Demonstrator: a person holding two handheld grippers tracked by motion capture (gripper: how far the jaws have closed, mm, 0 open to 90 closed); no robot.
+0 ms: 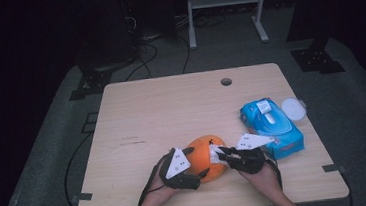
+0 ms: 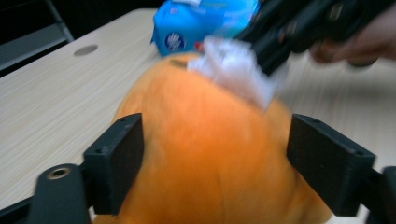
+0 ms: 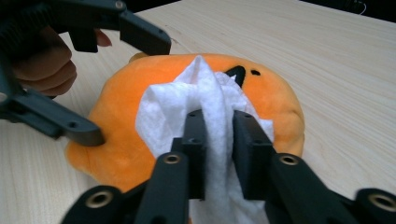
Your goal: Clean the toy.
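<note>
1. Right now an orange plush toy [image 1: 207,157] sits near the front edge of the wooden table [image 1: 171,109], between the two grippers, roughly centre-front.
2. Left gripper [image 1: 197,174] brackets the toy's left side. Looks like it's there to steady the soft body so it doesn't slide while the other side gets wiped.
3. In the left gripper view the jaws stand wide, one on each flank of the plush [image 2: 205,158]. Pads sit at the fabric, but I can't tell if they really press in or just rest alongside; blur doesn't help.
4. Right gripper [image 1: 221,155] is clamped on a white tissue [image 3: 205,107], jaws nearly together w/ the sheet bunched up between them.
5. Tissue lies draped on top of the toy, touching the orange fabric just beside the small black face marks [image 3: 243,73]. Prob. a wipe of the toy's top, judging by the hold.
6. Blue tissue pack [image 1: 271,122] lies to the right of the toy, near the right gripper but apart from it, so the sheet likely comes from there.
7. White round lid [image 1: 293,108] rests just beside the pack's far corner, out of the way.
</note>
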